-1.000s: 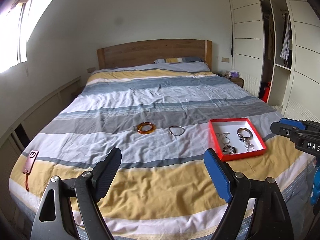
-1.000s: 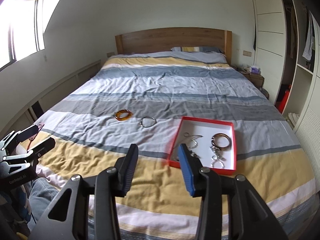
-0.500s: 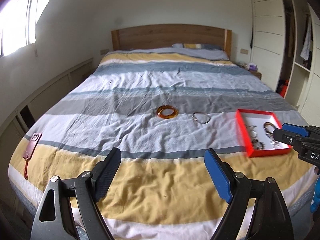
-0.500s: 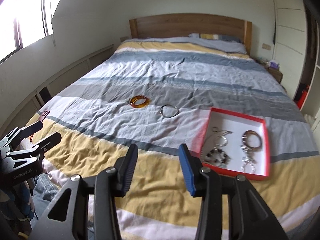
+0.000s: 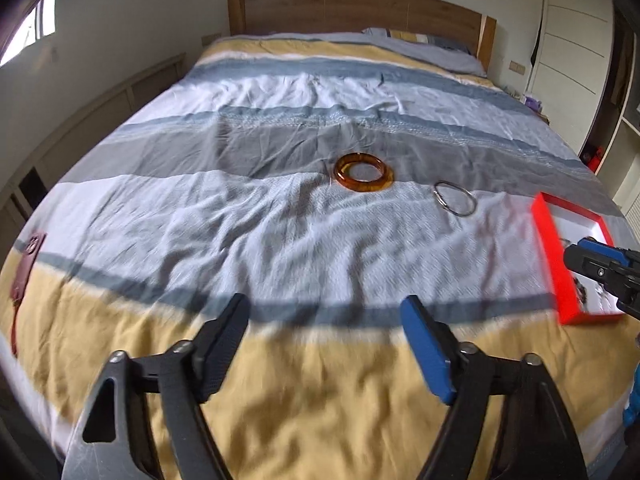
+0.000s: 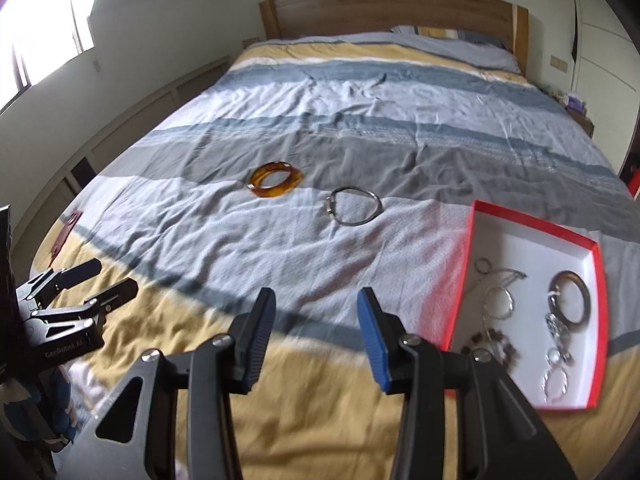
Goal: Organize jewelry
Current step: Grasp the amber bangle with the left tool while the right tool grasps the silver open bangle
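Both grippers have dropped closer to the bed; the empty, closing left gripper (image 5: 324,320) faces the amber bangle (image 5: 363,171) straight ahead, the right gripper (image 6: 316,312) part-spread, empty.

Amber bangle (image 5: 364,172) and silver bangle (image 5: 456,197) lie flat on bedspread (image 5: 280,232), near red tray (image 6: 472,272).

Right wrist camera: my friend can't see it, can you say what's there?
An amber bangle and a silver bangle lie loose on a striped bed, beside a red tray of jewelry. The right gripper hangs open and empty above the bed.
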`<action>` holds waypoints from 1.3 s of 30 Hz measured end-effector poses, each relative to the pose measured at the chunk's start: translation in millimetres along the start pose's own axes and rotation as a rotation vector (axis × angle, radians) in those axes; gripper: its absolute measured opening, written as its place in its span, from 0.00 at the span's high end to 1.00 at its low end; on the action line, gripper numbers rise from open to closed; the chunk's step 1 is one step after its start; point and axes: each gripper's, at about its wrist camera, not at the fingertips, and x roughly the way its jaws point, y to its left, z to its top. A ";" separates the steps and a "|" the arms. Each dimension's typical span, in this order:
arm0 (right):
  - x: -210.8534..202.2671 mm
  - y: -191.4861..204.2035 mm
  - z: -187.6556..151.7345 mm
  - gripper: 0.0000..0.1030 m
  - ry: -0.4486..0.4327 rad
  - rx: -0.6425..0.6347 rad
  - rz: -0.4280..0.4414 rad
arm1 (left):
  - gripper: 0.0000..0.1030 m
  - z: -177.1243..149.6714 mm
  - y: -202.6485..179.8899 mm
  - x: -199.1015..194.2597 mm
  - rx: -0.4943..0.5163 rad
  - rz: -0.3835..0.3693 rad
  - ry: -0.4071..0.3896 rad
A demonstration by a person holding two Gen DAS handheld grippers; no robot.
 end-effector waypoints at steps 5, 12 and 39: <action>44.7 -19.5 31.6 0.61 0.012 0.032 -0.022 | 0.35 44.8 10.6 46.6 -0.010 -0.038 0.009; 113.6 -47.1 72.1 0.61 0.057 0.070 -0.032 | 0.35 97.1 17.9 110.6 -0.031 -0.081 0.021; 207.4 -60.9 75.1 0.93 0.074 0.027 -0.049 | 0.73 119.4 -18.6 219.7 0.101 -0.053 0.038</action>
